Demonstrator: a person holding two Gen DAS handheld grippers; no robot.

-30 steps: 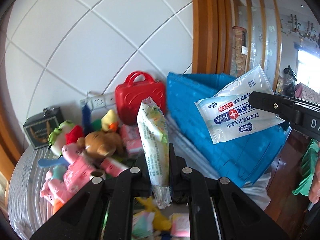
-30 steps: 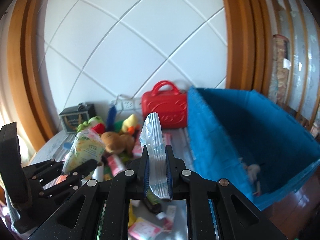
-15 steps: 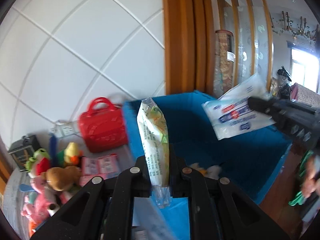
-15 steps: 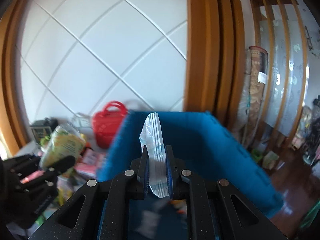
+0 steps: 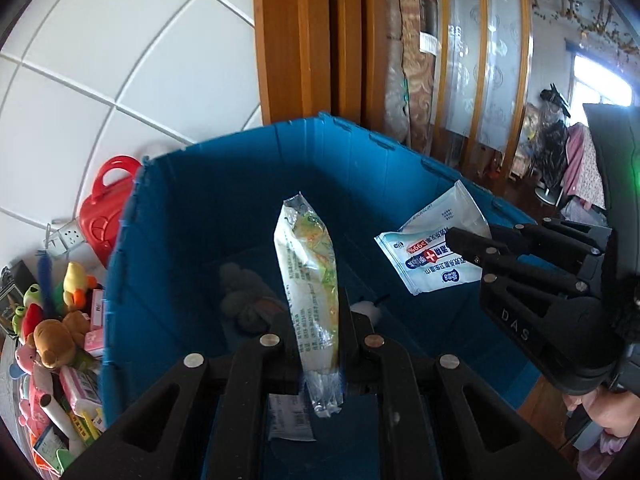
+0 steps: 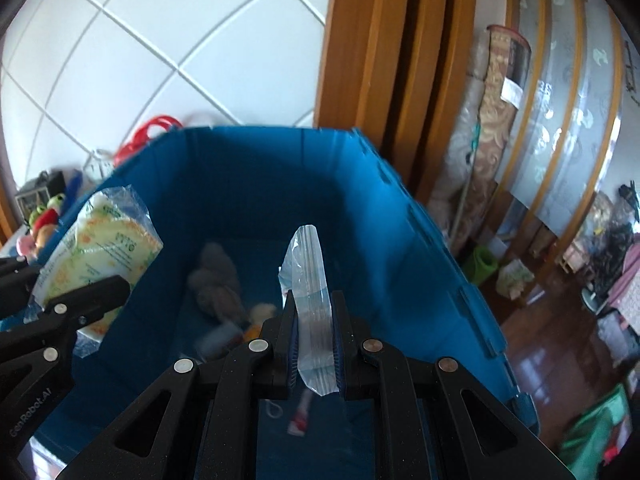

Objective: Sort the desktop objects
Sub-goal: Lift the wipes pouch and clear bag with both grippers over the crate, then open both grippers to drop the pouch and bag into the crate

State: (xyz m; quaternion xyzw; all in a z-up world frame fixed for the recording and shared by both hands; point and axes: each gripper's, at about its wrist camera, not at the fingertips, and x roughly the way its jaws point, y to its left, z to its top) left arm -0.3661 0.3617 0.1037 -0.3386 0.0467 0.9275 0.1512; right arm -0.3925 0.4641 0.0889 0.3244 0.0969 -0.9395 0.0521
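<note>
My left gripper (image 5: 318, 320) is shut on a green and yellow wipes packet (image 5: 310, 276), held upright above the open blue crate (image 5: 168, 240). My right gripper (image 6: 314, 316) is shut on a white and blue alcohol wipes packet (image 6: 310, 300), seen edge-on, also above the blue crate (image 6: 420, 260). In the left wrist view the right gripper (image 5: 456, 238) shows at the right with the alcohol wipes packet (image 5: 430, 252) flat-on. The right wrist view has the left gripper (image 6: 116, 286) at its left edge, pinching the green packet (image 6: 104, 256). A grey plush toy (image 5: 244, 296) and small items lie in the crate.
To the left of the crate, a table holds a red case (image 5: 106, 208), plush toys (image 5: 56, 336) and small boxes. A white power strip (image 5: 66, 236) rests against the tiled wall. Behind the crate stand wooden door frames; dark wooden floor and clutter lie to the right.
Both grippers have swung to the right from over the toy-covered table to above the blue crate, each still holding its packet. The crate's inside now fills both views.
</note>
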